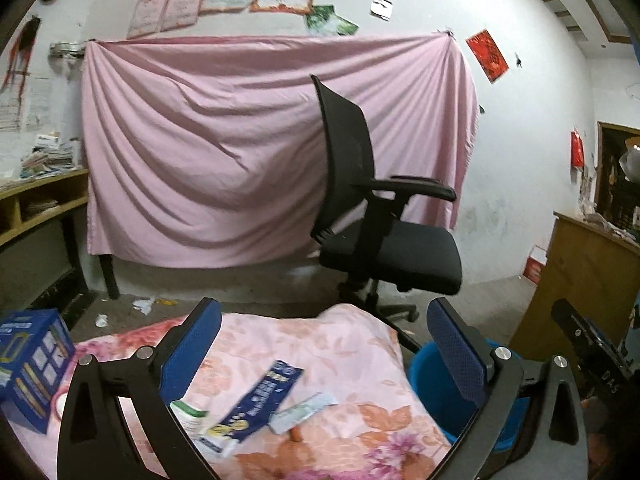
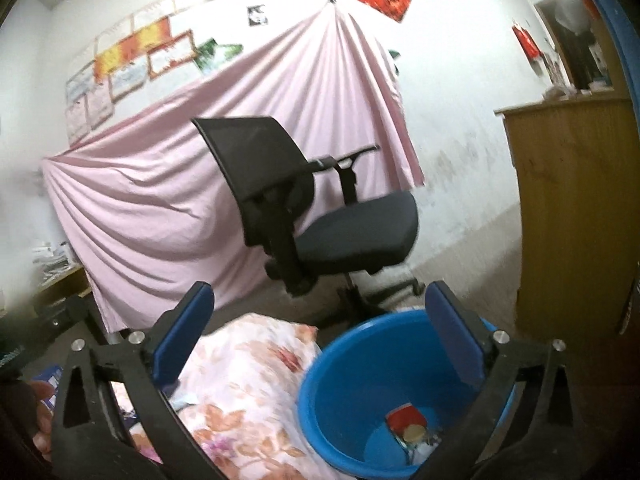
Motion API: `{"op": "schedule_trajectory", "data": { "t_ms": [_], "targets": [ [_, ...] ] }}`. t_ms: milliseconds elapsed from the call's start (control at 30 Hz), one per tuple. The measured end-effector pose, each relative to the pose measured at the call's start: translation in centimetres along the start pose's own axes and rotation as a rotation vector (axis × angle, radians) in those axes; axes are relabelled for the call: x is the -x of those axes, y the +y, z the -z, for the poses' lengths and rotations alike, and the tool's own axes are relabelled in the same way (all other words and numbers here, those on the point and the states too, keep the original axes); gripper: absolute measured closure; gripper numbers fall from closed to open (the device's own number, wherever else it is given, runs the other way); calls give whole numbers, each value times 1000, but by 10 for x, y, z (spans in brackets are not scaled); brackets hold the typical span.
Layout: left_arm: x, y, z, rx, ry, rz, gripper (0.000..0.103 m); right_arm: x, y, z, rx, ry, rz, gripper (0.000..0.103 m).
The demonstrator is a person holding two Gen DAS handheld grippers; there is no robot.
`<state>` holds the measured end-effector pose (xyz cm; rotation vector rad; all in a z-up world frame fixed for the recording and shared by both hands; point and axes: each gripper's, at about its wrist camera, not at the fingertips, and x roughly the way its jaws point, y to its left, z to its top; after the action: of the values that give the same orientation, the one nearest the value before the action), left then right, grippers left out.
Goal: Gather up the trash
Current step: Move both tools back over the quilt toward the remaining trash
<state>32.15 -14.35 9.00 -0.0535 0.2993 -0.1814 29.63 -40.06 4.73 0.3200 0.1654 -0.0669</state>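
Note:
In the left wrist view my left gripper is open and holds nothing, above a table covered with a floral cloth. On the cloth lie a long blue wrapper, a small white-green carton and a white container. A blue bucket stands at the table's right edge, partly behind the right finger. In the right wrist view my right gripper is open and empty over the blue bucket. A red packet and other scraps lie at the bucket's bottom.
A blue product box stands on the table's left. A black office chair stands beyond the table, before a hanging pink sheet. A wooden cabinet is at the right and a desk at the left. Paper scraps lie on the floor.

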Motion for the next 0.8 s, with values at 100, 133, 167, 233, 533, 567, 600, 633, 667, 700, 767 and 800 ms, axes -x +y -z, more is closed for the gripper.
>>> {"op": "schedule_trajectory", "data": {
  "t_ms": [100, 133, 167, 233, 533, 567, 600, 633, 667, 700, 767, 800],
  "targets": [
    [11, 16, 1, 31, -33, -20, 2, 5, 15, 0, 30, -29, -30, 0],
    [15, 21, 2, 43, -43, -25, 2, 6, 22, 0, 46, -40, -42, 0],
    [20, 28, 3, 54, -54, -33, 2, 8, 28, 0, 62, -50, -53, 0],
    [28, 38, 4, 67, -74, -51, 2, 11, 37, 1, 87, -66, -73, 0],
    [71, 81, 21, 99, -153, -139, 2, 24, 81, 10, 191, -112, -167, 0],
    [75, 84, 23, 98, -162, -148, 2, 26, 87, 12, 205, -117, -182, 0],
    [79, 86, 26, 94, -171, -158, 2, 28, 91, 13, 214, -119, -191, 0],
    [83, 89, 28, 90, -179, -168, 2, 29, 97, 15, 229, -123, -201, 0],
    [87, 91, 31, 86, -186, -176, 2, 31, 101, 17, 240, -126, -210, 0],
    [91, 94, 33, 83, -193, -183, 2, 33, 106, 19, 253, -129, -221, 0],
    [96, 98, 37, 78, -202, -194, 2, 36, 116, 24, 281, -129, -242, 0],
    [98, 100, 39, 76, -204, -199, 2, 36, 119, 25, 286, -128, -250, 0]
  ]
}}
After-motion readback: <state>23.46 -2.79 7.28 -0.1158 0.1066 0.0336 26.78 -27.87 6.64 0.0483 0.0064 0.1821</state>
